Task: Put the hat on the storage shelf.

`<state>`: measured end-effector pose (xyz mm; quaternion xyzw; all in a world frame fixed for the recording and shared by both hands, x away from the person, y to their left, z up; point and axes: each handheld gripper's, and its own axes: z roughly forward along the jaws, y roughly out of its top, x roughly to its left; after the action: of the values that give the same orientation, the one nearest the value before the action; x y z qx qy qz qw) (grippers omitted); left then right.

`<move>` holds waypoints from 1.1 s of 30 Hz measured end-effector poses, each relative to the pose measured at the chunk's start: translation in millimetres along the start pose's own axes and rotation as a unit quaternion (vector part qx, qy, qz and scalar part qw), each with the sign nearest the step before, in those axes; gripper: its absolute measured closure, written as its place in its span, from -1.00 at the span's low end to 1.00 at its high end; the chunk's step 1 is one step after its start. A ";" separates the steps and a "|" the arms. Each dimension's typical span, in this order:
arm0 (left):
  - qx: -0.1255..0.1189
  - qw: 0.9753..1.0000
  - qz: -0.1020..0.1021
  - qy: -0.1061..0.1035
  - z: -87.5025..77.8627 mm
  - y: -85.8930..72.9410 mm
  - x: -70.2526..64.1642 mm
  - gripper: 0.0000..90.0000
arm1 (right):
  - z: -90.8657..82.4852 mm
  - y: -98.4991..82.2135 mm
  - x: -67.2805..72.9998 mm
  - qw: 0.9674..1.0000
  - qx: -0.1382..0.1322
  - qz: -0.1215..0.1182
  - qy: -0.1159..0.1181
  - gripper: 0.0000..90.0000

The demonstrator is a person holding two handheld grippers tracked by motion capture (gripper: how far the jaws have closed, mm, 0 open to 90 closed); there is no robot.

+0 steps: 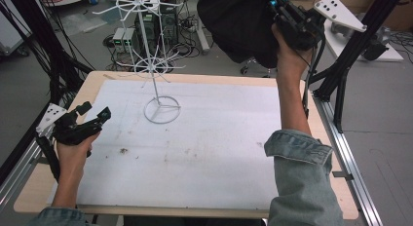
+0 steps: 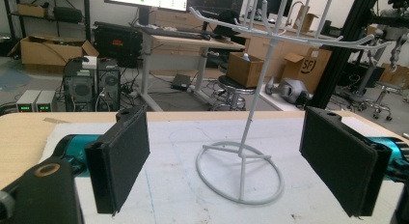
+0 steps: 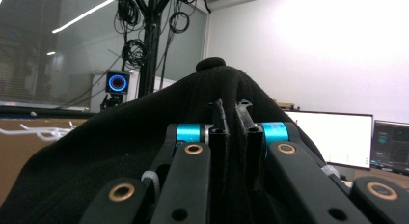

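While the right gripper point(image 1: 287, 16) pinches a black hat point(image 1: 238, 26) at 1 o'clock, past the table's point(image 1: 195, 79) far edge.
Hat hangs crown-down; left gripper point(image 1: 92, 118) gapes wide at 9 o'clock, clear mat point(image 1: 204, 153) between, white rack point(image 1: 155, 65) at 11.

High view overhead facing forward, gripper views close, white rack point(image 1: 155, 65) shared with left

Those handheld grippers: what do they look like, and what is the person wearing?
Each is black. The left gripper has broad, flat, dark-padded fingers on teal mounts; the right gripper shows teal sleeves and brass-ringed pivots. Each carries a pale three-cornered plate with dark dots and a black cable. The sleeves are blue denim.
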<state>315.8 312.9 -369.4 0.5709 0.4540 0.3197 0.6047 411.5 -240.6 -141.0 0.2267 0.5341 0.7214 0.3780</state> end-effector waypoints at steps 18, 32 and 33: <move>-0.001 1.000 -0.002 0.000 -1.0 0.4 1.3 -0.60 | 37.7 22.9 32.9 0.999 -0.026 0.002 0.031 0.92; -0.006 1.000 -0.005 0.000 -2.7 1.4 3.2 -0.60 | 58.0 19.8 56.7 0.998 -0.020 0.010 0.062 0.91; -0.006 1.000 -0.005 -0.001 -2.9 1.6 3.4 -0.60 | 58.9 18.9 57.9 0.998 -0.019 0.009 0.063 0.91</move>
<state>314.7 317.3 -368.3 0.5654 0.4549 0.3187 0.6098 413.4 -162.4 -108.4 0.1783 0.5410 0.7478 0.3411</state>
